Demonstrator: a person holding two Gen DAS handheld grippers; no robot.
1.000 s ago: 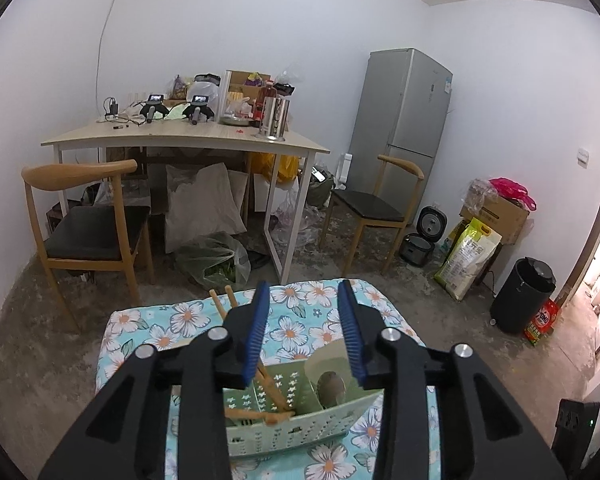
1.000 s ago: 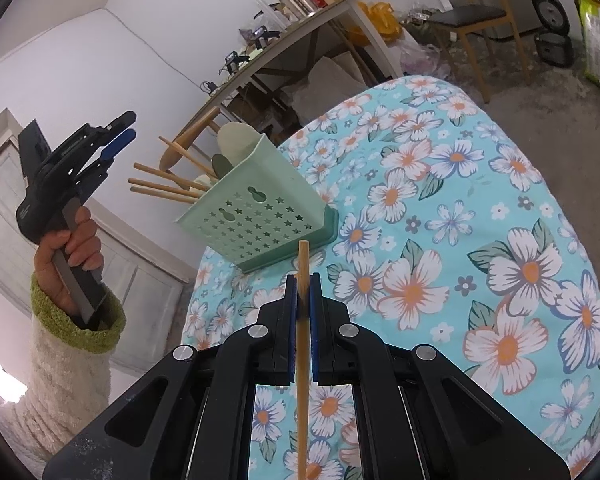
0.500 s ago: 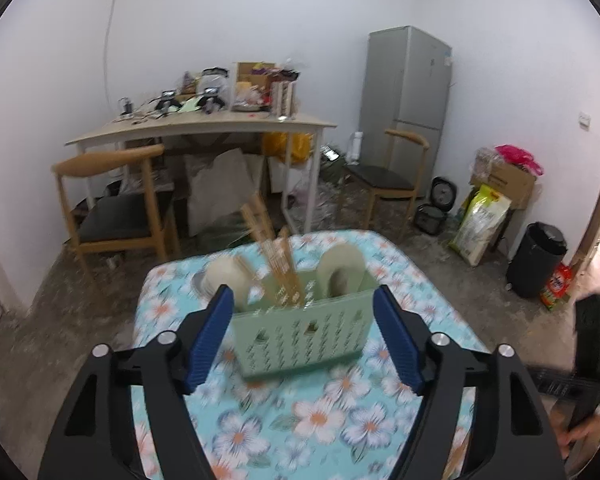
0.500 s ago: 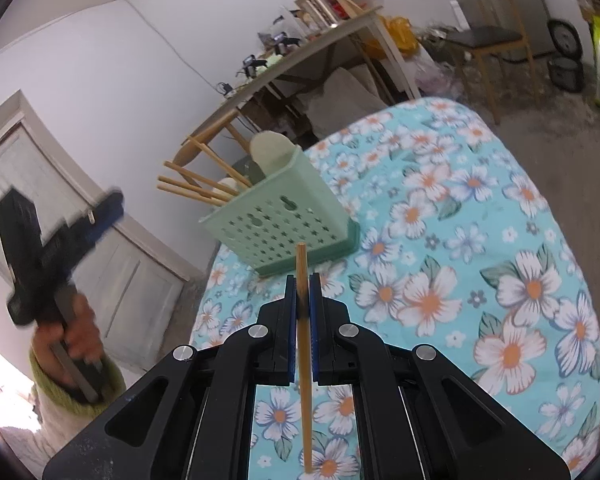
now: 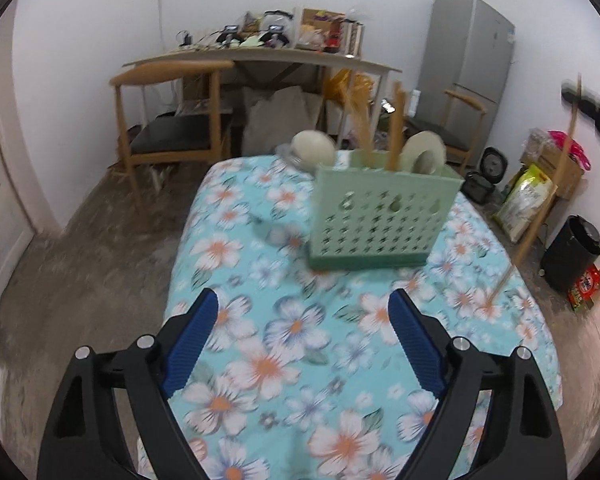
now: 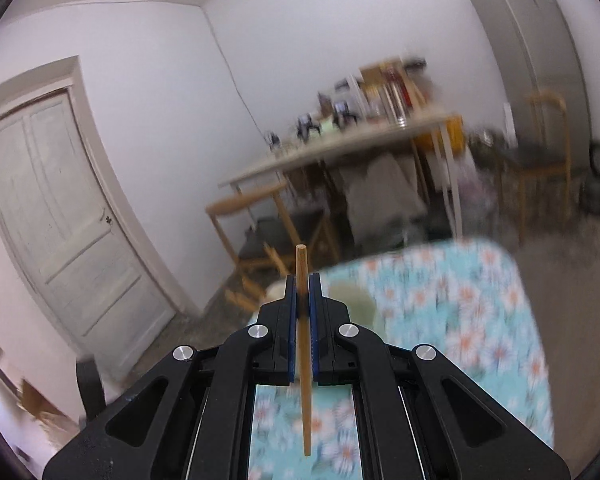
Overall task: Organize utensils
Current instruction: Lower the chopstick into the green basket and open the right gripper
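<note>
- White walls close a small room with a bare concrete floor; in the left wrist view a table (image 5: 228, 216) under a blue flowered cloth fills the foreground, and a cluttered wooden desk (image 5: 260, 58), chairs and a grey fridge (image 5: 470, 52) stand behind it.
- Left wrist view: the left gripper (image 5: 300, 344) tilts down over the near part of the cloth, its blue-padded fingers (image 5: 190, 340) spread wide and opening, with only cloth between them.
- A green perforated utensil basket (image 5: 384, 220) stands upright on the table well beyond the fingers, right of centre; wooden chopsticks (image 5: 396, 128) and pale spoons (image 5: 424, 156) rise from it.
- At the right edge a blurred dark shape holds one slanting chopstick (image 5: 540, 216) above the table's right side.
- Right wrist view: the right gripper (image 6: 303, 280) points slightly downward toward the desk and a pale door (image 6: 60, 216); the picture is blurred.
- Its fingers are clenched on that single chopstick, which stands almost vertical, its top above the fingertips and its lower end hanging over the cloth.
- The basket is mostly hidden behind the gripper.
</note>
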